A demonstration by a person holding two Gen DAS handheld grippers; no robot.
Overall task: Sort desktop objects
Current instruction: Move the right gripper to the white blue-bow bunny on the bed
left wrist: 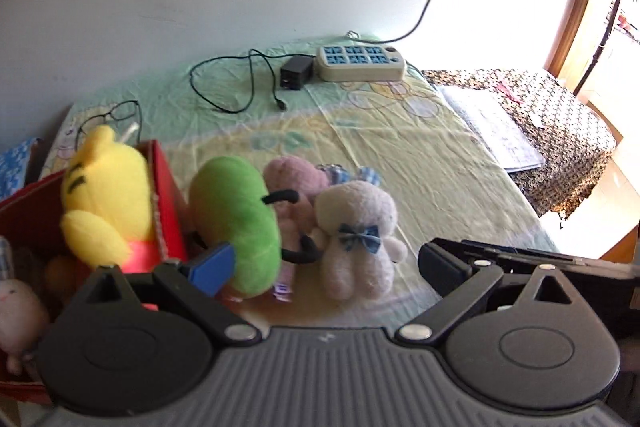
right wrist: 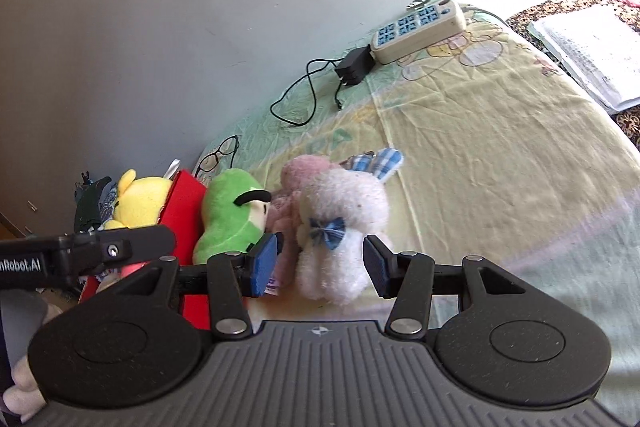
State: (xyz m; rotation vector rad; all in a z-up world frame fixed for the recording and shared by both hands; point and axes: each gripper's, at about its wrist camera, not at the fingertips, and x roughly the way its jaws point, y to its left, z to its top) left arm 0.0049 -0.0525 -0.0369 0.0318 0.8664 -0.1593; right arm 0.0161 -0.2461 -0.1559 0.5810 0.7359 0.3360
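A white bunny plush (left wrist: 356, 227) with a blue bow lies on the green-yellow sheet (left wrist: 420, 187). A pink plush (left wrist: 296, 179) and a green plush (left wrist: 236, 211) lean against it. A yellow plush (left wrist: 104, 195) sits in the red box (left wrist: 168, 211) on the left. My left gripper (left wrist: 326, 265) is open wide just short of the plush group, its blue pad beside the green plush. In the right wrist view my right gripper (right wrist: 320, 263) is open, and the white bunny (right wrist: 340, 211) shows between its pads unsqueezed. The green plush (right wrist: 228, 215) and red box (right wrist: 188, 203) lie to its left.
A power strip (left wrist: 360, 63), a black adapter (left wrist: 296, 71) with its cable and a pair of glasses (left wrist: 120, 111) lie at the back near the wall. Papers (left wrist: 492, 127) rest on a patterned cloth at the right. A pale plush (left wrist: 16, 307) sits in the box.
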